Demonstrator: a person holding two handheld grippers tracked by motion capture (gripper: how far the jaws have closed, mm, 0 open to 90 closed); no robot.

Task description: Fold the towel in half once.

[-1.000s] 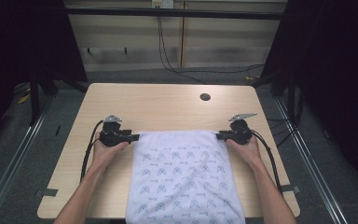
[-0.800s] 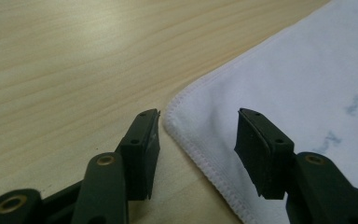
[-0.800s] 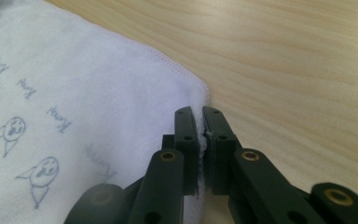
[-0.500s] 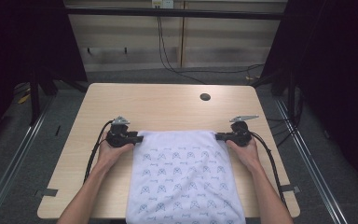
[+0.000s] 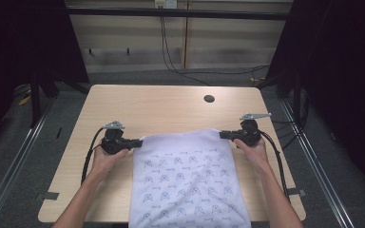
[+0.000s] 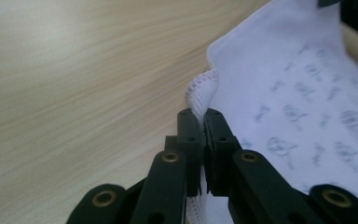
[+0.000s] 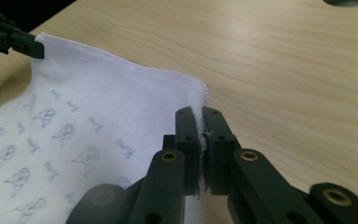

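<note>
A white cloth (image 5: 185, 180) printed with small grey-blue figures lies on the wooden table (image 5: 171, 109), and its near part hangs over the front edge. My left gripper (image 5: 135, 141) pinches the far left corner; its jaws have just been closing on that hem. In the left gripper view the gripper (image 6: 203, 112) grips the stitched edge of the cloth (image 6: 298, 93). My right gripper (image 5: 222, 135) is shut on the far right corner. The right gripper view has its own gripper (image 7: 200, 111) clamped on the cloth (image 7: 98, 102), with the left gripper (image 7: 14, 39) at the other corner.
A dark round hole (image 5: 209, 99) sits in the tabletop at the far right. Bare wood lies beyond the cloth's far edge. Black cables trail from both grippers along the forearms. Metal floor rails (image 5: 24, 142) run beside the table, with dark curtains on both sides.
The left jaws have closed on the cloth's far left corner. Both hands have risen slightly, and the cloth's far edge now stretches between the two grippers.
</note>
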